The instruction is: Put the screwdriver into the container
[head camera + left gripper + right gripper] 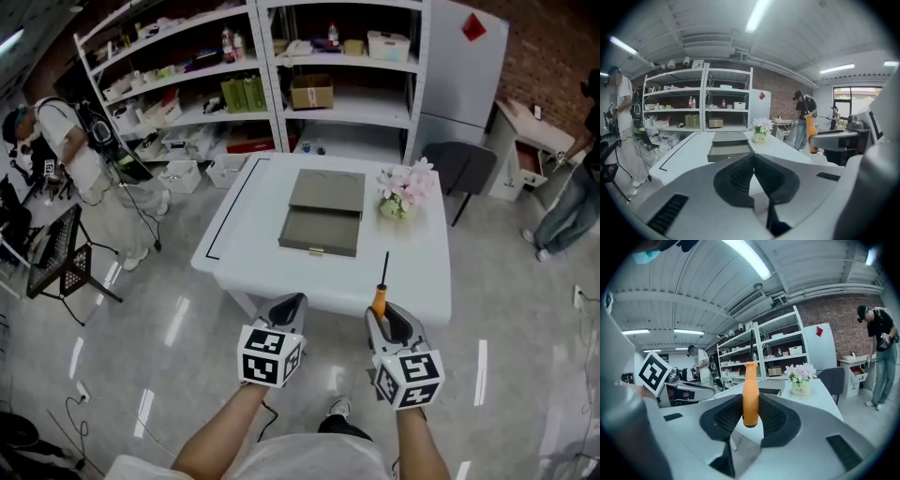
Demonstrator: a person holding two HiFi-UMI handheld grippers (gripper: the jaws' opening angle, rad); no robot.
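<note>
Both forearms (220, 436) are reaching forward side by side, just short of the worktop's (253, 234) near edge. The right hand-held gripper (386, 314) is pinching the screwdriver (382, 281) by its orange handle, the shaft pointing up and away from the person. The left hand-held gripper (289, 302) is hovering beside it, jaws pressed together on nothing. The grey container (323, 214) is sitting mid-worktop, drawer open.

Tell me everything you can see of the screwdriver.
The screwdriver has a smooth orange handle, plastic by its look, narrowed toward the top, and a thin black shaft. It stands roughly upright in the air, rounded butt end down, shaft up, short of the white square table. The right gripper is shut on the handle's lower part, dark ribbed pads pressing both sides; nothing else touches it.
</note>
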